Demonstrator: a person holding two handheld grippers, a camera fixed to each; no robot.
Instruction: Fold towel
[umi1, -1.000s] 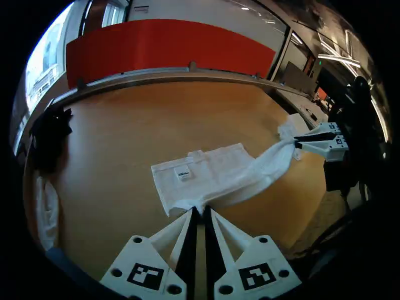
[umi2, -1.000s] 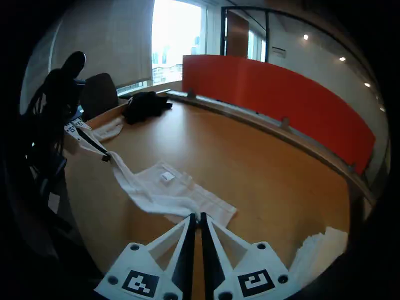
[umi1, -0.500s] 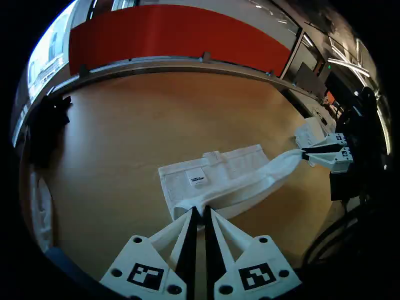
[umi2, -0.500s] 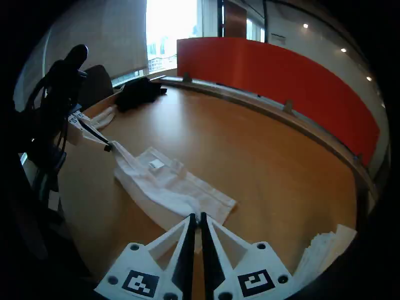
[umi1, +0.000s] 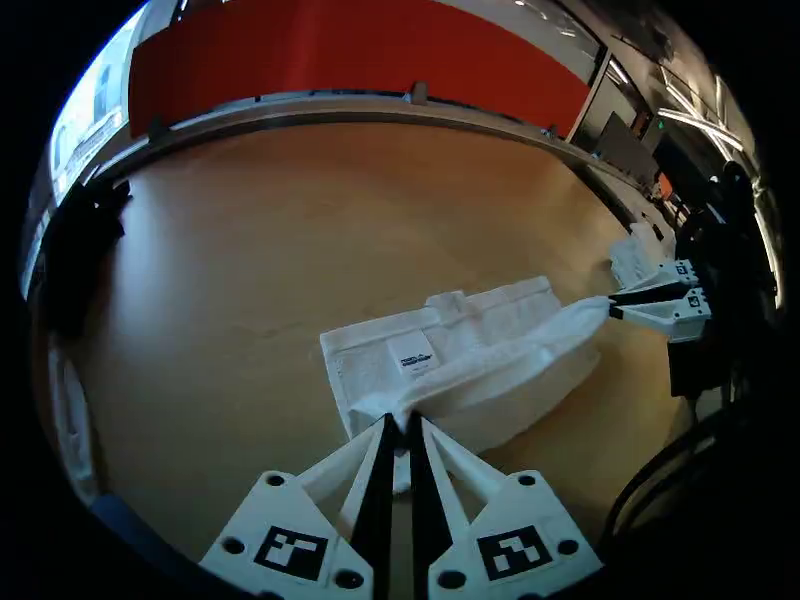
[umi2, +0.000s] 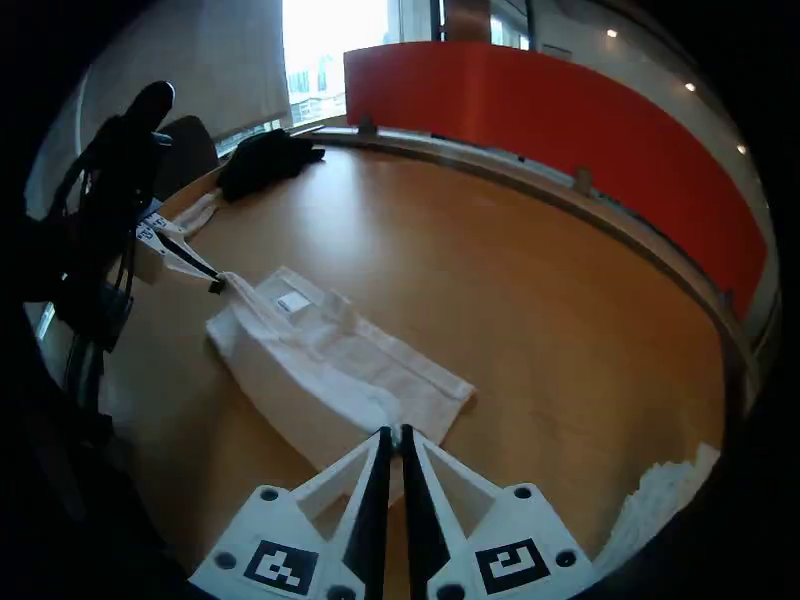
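Observation:
A white towel (umi1: 470, 350) lies on the wooden table (umi1: 270, 230), its near edge lifted into a fold. My left gripper (umi1: 400, 428) is shut on one corner of that lifted edge. In the left gripper view the right gripper (umi1: 612, 306) pinches the other corner at the right. In the right gripper view the right gripper (umi2: 391, 434) is shut on the towel (umi2: 320, 360), and the left gripper (umi2: 214, 286) holds the far corner at the left. A small label (umi1: 411, 357) shows on the flat layer.
A stack of white cloths (umi2: 670, 490) sits at the table's right edge. Dark clothing (umi2: 262, 158) and another white cloth (umi2: 196, 212) lie at the far left corner. An orange partition (umi2: 560, 130) runs along the table's back edge. A person's dark sleeve (umi2: 100, 230) is at left.
Both grippers have carried the lifted towel edge forward over the flat layer. The hanging strip has widened into a broader fold that covers more of the towel.

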